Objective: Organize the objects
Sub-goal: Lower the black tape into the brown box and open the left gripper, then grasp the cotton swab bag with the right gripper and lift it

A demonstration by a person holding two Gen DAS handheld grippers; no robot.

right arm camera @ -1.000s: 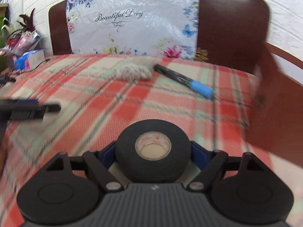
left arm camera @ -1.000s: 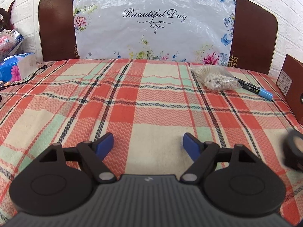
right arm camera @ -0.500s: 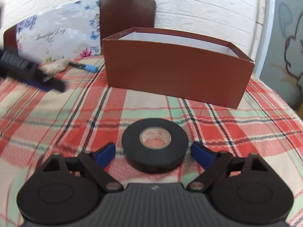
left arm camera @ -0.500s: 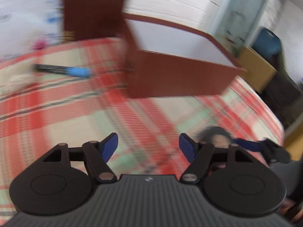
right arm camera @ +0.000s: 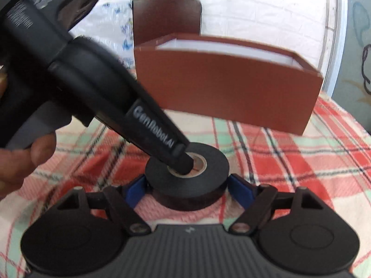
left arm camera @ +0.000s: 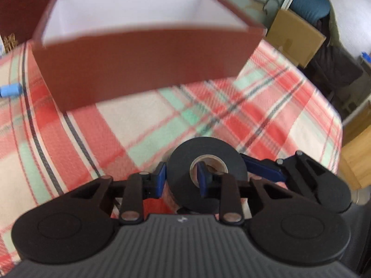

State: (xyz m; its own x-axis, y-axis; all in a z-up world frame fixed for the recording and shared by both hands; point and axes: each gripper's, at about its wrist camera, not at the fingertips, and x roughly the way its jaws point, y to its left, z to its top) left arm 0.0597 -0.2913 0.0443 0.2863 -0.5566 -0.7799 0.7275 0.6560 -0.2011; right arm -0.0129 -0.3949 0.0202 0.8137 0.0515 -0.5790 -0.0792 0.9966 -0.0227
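Note:
A black tape roll (left arm camera: pixel 206 173) lies flat on the plaid cloth; it also shows in the right wrist view (right arm camera: pixel 187 173). My left gripper (left arm camera: pixel 182 179) is shut on the roll's wall, one blue finger outside, one inside the core hole. In the right wrist view its finger (right arm camera: pixel 162 143) reaches down into the core. My right gripper (right arm camera: pixel 186 188) is open, its blue pads on either side of the roll, apart from it. A brown open box (left arm camera: pixel 143 44) with a white inside stands just behind the roll, also in the right wrist view (right arm camera: pixel 227 88).
A blue-capped marker (left arm camera: pixel 10 90) lies left of the box. The plaid-covered table (left arm camera: pixel 289 120) ends at the right, with a cardboard box (left arm camera: pixel 294 37) and a chair beyond. A brown chair back (right arm camera: pixel 165 18) stands behind the box.
My right gripper set the tape roll on the cloth and opened. My left gripper swung right from the table's middle, came to the roll and shut on its wall.

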